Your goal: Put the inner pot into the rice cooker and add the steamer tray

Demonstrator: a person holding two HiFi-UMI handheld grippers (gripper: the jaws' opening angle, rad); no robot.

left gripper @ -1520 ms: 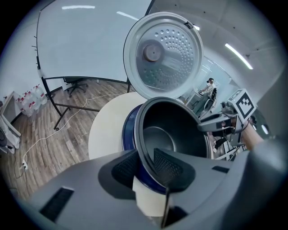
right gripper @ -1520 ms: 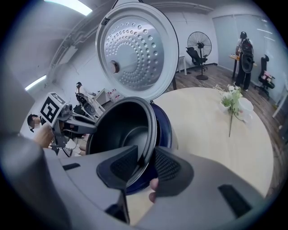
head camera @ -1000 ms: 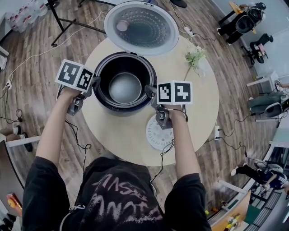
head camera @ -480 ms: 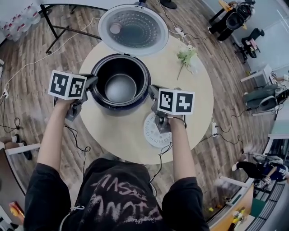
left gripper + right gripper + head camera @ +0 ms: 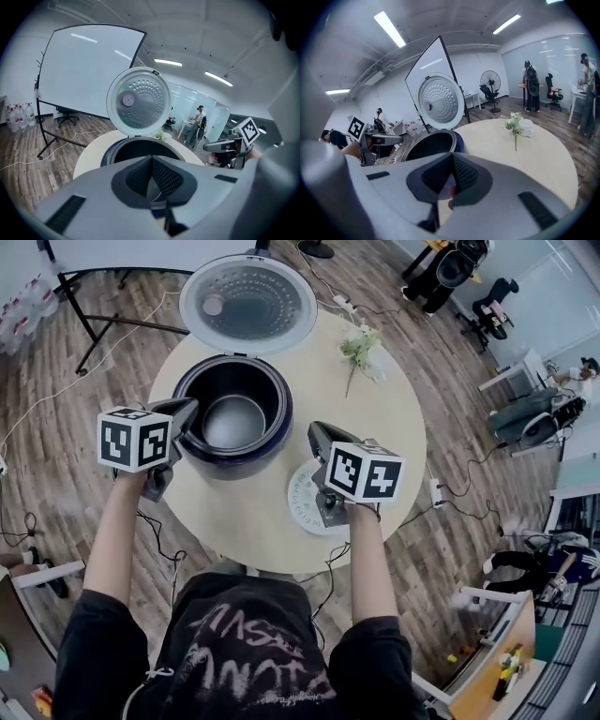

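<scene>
The shirt print [image 5: 246, 652] is too blurred to read

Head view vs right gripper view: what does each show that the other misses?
Head view only: the steamer tray lying on the table, partly hidden behind the right gripper; the inner pot, its floor visible down inside the rice cooker; the person's arms.
Right gripper view only: ceiling lights, the projection screen, and the right gripper's pads meeting with nothing between; its jaws have just closed.
Both: rice cooker, its raised lid, the flowers, and the left gripper, whose jaws have also just closed empty.
</scene>
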